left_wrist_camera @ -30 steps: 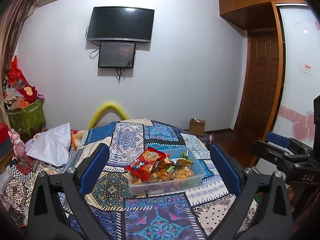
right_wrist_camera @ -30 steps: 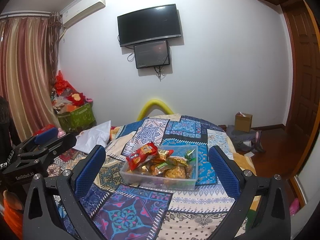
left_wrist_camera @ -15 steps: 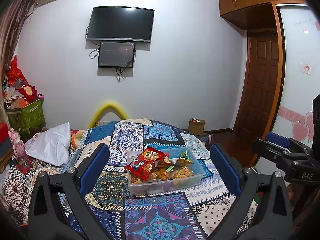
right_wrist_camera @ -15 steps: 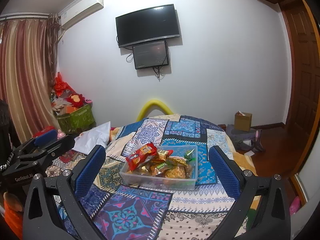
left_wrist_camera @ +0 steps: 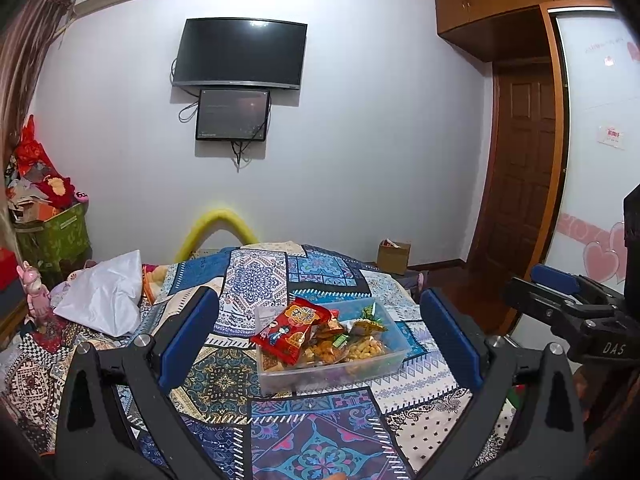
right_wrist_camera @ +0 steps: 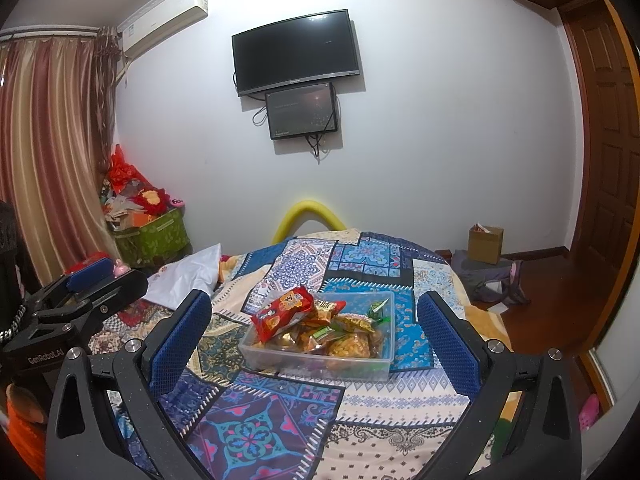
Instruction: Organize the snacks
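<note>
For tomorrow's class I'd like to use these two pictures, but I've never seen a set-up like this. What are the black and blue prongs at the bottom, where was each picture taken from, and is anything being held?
There is no robot here. A person holds a two-finger gripper in each hand, and a wide-angle camera on each one looks forward along its fingers. The prongs are those fingers.

One picture comes from the left gripper, the other from the right gripper. Each also catches its neighbour at the edge.

Both are open and hold nothing.

Ahead, on a bed with a patchwork blanket, stands a clear plastic box heaped with snack packets. A red packet lies on top, poking over the rim. Further back lies a white bag. Two dark screens hang on the wall.
</note>
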Tool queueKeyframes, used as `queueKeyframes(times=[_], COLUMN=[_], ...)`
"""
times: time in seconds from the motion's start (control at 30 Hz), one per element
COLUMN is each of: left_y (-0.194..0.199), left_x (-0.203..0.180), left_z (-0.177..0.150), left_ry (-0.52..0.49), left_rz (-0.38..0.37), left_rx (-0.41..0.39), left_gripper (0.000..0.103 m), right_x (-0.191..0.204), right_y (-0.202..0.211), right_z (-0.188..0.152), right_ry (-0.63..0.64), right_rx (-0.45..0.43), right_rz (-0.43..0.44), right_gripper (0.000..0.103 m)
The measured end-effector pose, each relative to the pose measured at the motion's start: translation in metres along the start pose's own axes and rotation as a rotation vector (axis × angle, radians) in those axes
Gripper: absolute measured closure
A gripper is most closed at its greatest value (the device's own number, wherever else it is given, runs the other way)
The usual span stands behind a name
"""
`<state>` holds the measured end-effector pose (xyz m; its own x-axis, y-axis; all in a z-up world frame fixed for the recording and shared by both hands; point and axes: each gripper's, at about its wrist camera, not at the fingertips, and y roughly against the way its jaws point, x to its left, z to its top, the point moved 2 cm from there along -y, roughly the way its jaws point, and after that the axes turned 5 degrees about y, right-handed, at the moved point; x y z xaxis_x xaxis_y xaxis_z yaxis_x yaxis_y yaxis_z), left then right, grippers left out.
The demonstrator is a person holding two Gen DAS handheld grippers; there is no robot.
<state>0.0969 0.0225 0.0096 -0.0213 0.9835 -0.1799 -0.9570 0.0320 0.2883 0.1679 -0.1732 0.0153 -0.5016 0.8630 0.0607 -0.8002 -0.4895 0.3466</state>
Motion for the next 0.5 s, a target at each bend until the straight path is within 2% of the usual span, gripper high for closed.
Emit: queueKeyframes(times=[0.5], left_y=[-0.0009], left_x=[0.0011], left_z=[-0.0028], left_ry=[-0.001], left_rz=[-0.024], left_rx=[0.020], left_gripper=[0.001], right_x=[0.0030], right_y=[-0.0012], right_z=[0.0007], right_ry=[0.009], right_rx=[0.004], right_rz=[-0.005], right_gripper=[0.000])
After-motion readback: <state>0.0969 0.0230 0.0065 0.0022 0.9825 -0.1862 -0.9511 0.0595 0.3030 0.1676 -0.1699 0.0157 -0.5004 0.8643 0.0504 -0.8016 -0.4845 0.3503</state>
